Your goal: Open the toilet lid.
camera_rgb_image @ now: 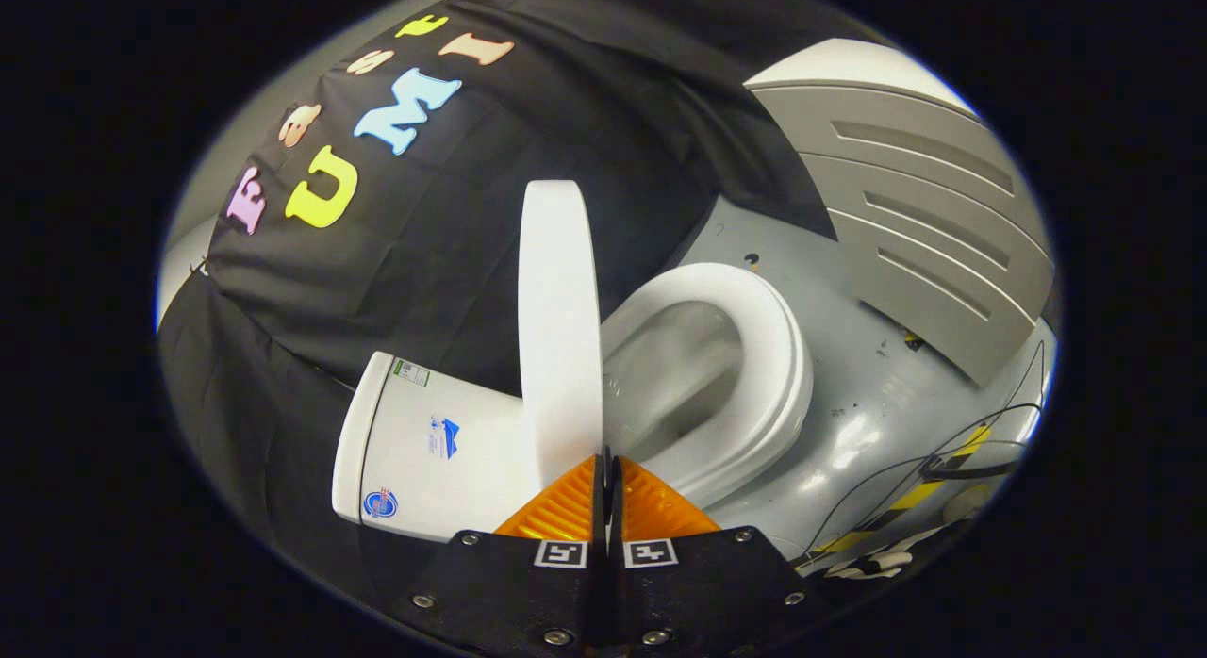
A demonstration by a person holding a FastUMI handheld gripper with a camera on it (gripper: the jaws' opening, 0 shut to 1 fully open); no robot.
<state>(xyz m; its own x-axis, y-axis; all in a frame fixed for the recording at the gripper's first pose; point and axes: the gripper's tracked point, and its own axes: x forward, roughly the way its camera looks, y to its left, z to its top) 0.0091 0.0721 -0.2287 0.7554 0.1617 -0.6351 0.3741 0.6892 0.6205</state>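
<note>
Toilet lid (558, 319) raised, standing edge-on just ahead of the tool (607, 465), whose 2 fingers (566, 507) are closed together with the tips at the lid's near edge. Tank (429, 446) sits on one side of the lid, seat (754, 375) and bowl (674, 375) on the other side, seat lying flat on the bowl. Toilet stands on the floor (849, 422). Slatted panel (924, 224) beyond the seat, on the floor's far part. Cables (943, 465) lie on the floor past the seat, near striped tape (919, 493). Booth cloth behind the tank and lid.
</note>
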